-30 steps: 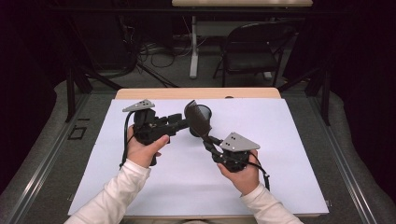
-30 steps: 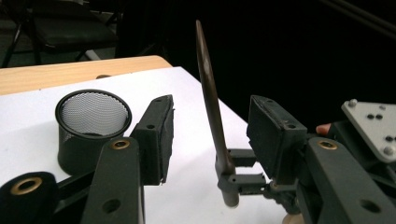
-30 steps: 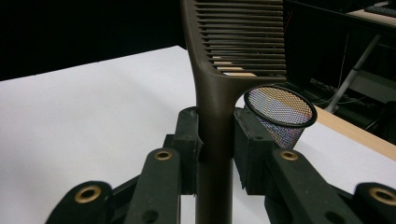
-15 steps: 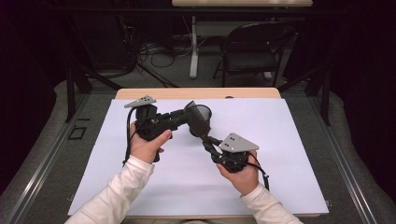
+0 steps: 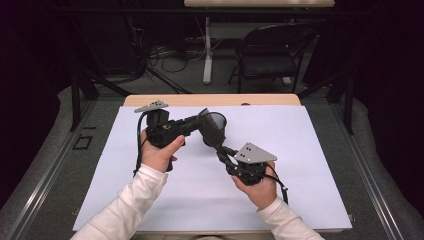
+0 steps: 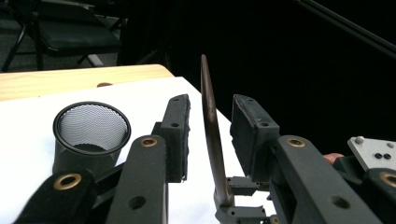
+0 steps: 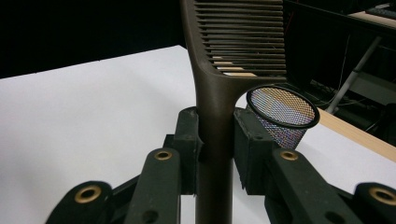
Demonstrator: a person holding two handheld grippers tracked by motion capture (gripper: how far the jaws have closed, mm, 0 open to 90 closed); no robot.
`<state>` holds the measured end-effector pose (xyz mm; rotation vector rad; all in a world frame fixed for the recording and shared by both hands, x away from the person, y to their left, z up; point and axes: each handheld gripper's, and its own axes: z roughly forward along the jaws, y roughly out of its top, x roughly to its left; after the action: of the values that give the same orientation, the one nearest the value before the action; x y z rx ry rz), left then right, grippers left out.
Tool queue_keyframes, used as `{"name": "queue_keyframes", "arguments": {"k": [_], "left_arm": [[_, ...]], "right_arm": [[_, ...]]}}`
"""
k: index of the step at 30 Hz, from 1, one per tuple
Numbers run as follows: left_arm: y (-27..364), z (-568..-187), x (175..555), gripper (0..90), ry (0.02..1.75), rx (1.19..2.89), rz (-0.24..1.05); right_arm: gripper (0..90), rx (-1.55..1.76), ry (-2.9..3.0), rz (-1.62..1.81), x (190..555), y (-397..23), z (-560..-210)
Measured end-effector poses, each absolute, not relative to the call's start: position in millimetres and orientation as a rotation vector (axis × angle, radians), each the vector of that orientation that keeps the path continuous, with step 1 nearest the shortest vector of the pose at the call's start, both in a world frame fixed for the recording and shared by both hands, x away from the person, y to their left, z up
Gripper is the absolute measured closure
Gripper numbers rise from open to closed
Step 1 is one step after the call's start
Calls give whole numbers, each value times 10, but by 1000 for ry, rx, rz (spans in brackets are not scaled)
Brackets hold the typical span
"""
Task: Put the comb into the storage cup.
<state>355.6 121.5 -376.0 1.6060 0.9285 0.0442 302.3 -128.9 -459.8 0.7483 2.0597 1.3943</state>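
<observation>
A brown slotted spatula (image 7: 238, 32) stands up from my right gripper (image 7: 215, 114), which is shut on its handle. In the high view the right gripper (image 5: 223, 152) is held above the middle of the white sheet, and the spatula (image 5: 207, 131) slants up and to the left from it. My left gripper (image 6: 211, 100) reaches in from the left with the spatula's thin blade (image 6: 210, 126) edge-on between its jaws. Those jaws have just been closing, but a gap still shows on each side of the blade. A black mesh cup (image 5: 219, 120) stands upright on the sheet just behind the blade.
White paper (image 5: 310, 150) covers the table, whose wooden far edge (image 5: 270, 99) shows beyond it. A black folding chair (image 5: 272, 55), a table leg and cables stand on the floor behind. Metal rails run along both sides of the table.
The left gripper's jaws have narrowed around the spatula's blade. Both hands have kept their places, and the right gripper's hold on the handle is the same.
</observation>
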Motion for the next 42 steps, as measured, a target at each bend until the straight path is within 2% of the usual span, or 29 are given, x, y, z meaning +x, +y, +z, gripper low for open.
{"name": "queue_keyframes", "arguments": {"k": [42], "left_arm": [[1142, -3809, 3599, 822, 960, 1553, 21]], "right_arm": [[724, 740, 2063, 1395, 3017, -1272, -4616]]}}
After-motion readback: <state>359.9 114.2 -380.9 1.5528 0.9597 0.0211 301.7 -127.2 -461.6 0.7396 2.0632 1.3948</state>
